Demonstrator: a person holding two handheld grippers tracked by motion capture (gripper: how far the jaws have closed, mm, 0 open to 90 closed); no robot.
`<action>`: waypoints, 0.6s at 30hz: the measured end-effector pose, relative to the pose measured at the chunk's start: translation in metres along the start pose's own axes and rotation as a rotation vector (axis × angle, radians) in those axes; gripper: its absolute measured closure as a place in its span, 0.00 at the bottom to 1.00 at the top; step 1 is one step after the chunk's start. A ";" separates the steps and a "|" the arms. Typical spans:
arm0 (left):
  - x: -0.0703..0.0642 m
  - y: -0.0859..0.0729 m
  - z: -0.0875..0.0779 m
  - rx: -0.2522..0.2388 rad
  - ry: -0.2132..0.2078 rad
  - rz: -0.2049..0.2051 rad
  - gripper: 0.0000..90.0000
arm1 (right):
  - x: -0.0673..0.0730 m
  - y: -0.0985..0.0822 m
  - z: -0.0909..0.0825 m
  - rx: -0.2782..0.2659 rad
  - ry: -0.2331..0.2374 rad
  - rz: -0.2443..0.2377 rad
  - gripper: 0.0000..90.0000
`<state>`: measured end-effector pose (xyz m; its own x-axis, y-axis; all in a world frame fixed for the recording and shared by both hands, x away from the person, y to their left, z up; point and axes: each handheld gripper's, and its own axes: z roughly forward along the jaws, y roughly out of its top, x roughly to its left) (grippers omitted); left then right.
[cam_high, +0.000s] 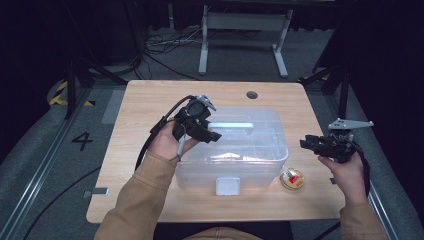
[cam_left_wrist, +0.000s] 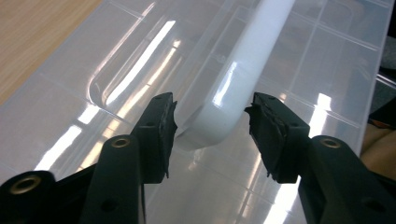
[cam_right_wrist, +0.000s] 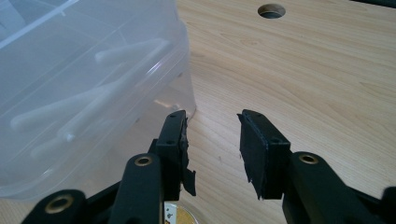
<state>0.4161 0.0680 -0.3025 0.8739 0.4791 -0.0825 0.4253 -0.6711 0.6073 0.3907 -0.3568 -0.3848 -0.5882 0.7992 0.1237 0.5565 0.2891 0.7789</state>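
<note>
A clear plastic storage box (cam_high: 260, 150) with its lid on stands in the middle of the wooden table (cam_high: 150, 100). A white handle (cam_high: 231, 126) lies flat on the lid. My left gripper (cam_high: 212, 135) is over the left part of the lid (cam_left_wrist: 93, 60). In the left gripper view its jaws (cam_left_wrist: 212, 109) stand on either side of the handle's rounded end (cam_left_wrist: 252, 51), close to it, with narrow gaps still showing. My right gripper (cam_high: 306, 143) hovers open to the right of the box; in its own view (cam_right_wrist: 212, 121) nothing lies between the jaws, only bare wood beside the box's corner (cam_right_wrist: 70, 70).
A small round gold tin with a red centre (cam_high: 292, 179) lies on the table by the box's front right corner, its edge below the right jaws (cam_right_wrist: 180, 217). A grey latch (cam_high: 227, 186) sits on the box's front. A cable hole (cam_high: 252, 94) is near the table's far edge.
</note>
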 end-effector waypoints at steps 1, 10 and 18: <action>0.000 0.001 0.000 -0.001 0.000 -0.002 0.60 | 0.000 -0.001 0.000 0.001 0.000 0.001 0.69; 0.001 0.002 0.002 0.006 0.030 -0.020 0.75 | -0.001 -0.007 -0.007 0.008 -0.004 0.027 0.70; -0.001 0.004 0.001 0.013 0.089 0.077 0.83 | 0.000 -0.013 -0.012 0.010 -0.011 0.031 0.70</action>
<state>0.4172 0.0640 -0.3003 0.8799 0.4739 0.0347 0.3614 -0.7149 0.5986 0.3765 -0.3664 -0.3876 -0.5639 0.8137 0.1411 0.5804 0.2690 0.7687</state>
